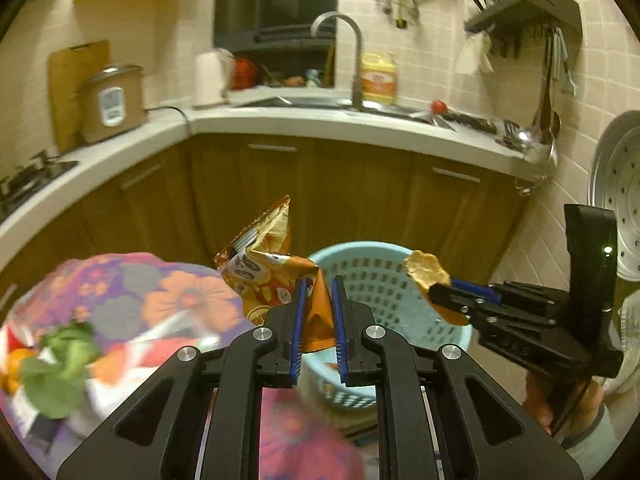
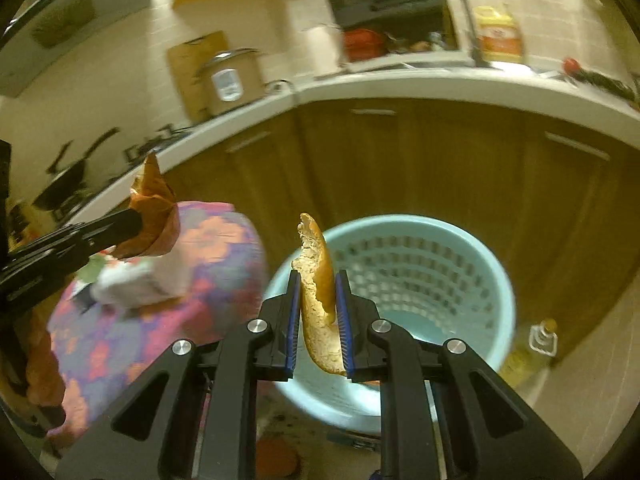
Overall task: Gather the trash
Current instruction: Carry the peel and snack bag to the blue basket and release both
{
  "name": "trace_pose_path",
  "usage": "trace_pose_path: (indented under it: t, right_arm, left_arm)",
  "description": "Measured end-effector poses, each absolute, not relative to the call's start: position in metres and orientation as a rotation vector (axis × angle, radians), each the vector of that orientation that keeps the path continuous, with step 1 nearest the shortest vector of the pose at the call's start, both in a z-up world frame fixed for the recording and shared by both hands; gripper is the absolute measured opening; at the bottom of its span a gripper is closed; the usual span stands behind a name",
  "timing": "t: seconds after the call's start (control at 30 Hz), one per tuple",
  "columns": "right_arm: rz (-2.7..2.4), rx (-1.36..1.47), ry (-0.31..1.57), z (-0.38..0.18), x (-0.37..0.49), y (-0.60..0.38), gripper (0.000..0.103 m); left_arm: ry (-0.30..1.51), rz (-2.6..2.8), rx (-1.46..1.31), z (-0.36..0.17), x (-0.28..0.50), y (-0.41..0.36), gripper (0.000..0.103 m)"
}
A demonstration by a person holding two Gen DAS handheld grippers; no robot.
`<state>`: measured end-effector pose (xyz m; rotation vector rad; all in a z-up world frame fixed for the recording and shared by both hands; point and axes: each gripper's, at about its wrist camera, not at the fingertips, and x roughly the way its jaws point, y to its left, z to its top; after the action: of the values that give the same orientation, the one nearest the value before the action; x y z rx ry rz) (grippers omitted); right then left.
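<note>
My left gripper (image 1: 318, 288) is shut on a crumpled orange snack wrapper (image 1: 268, 276), held up in front of the light blue perforated waste basket (image 1: 372, 280). My right gripper (image 2: 318, 280) is shut on a piece of bread crust (image 2: 318, 280), held upright over the near rim of the basket (image 2: 420, 276). The right gripper also shows in the left wrist view (image 1: 434, 292), with the bread (image 1: 426, 270) over the basket. The left gripper shows in the right wrist view (image 2: 136, 220), with the wrapper (image 2: 154, 216) left of the basket.
A table with a floral cloth (image 1: 132, 296) stands left of the basket, with greens (image 1: 68, 356) and oranges (image 1: 12, 364) on it. A white box (image 2: 136, 284) lies on the cloth. Wooden cabinets (image 1: 320, 192) and a counter stand behind. A bottle (image 2: 540, 340) stands right of the basket.
</note>
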<state>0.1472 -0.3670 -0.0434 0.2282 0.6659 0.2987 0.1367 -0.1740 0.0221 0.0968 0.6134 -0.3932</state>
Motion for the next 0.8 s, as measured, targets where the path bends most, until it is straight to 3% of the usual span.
trace_pose_path:
  t: [0.33,0.43,0.57,0.7,0.8]
  right_arm:
    - [0.227,0.266,0.775,-0.090,0.183,-0.383,0.015]
    - [0.225,0.290,0.812,-0.102,0.188,-0.386,0.018]
    - [0.229,0.325,0.851,-0.114,0.195,-0.391,0.025]
    - [0.220,0.323,0.840,-0.113,0.192,-0.391,0.044]
    - [0.227,0.325,0.833,-0.109,0.189,-0.390,0.045]
  left_arm:
    - [0.726,-0.468,0.066,-0.028,0.172,-0.219,0.012]
    - [0.748,-0.487,0.049,-0.035,0.176,-0.220,0.016]
    - [0.733,-0.513,0.063,-0.035,0.171,-0.222,0.044]
    - [0.711,-0.528,0.067,-0.026,0.165,-0.219,0.047]
    - [0.687,-0.522,0.063,-0.017,0.160,-0.215,0.047]
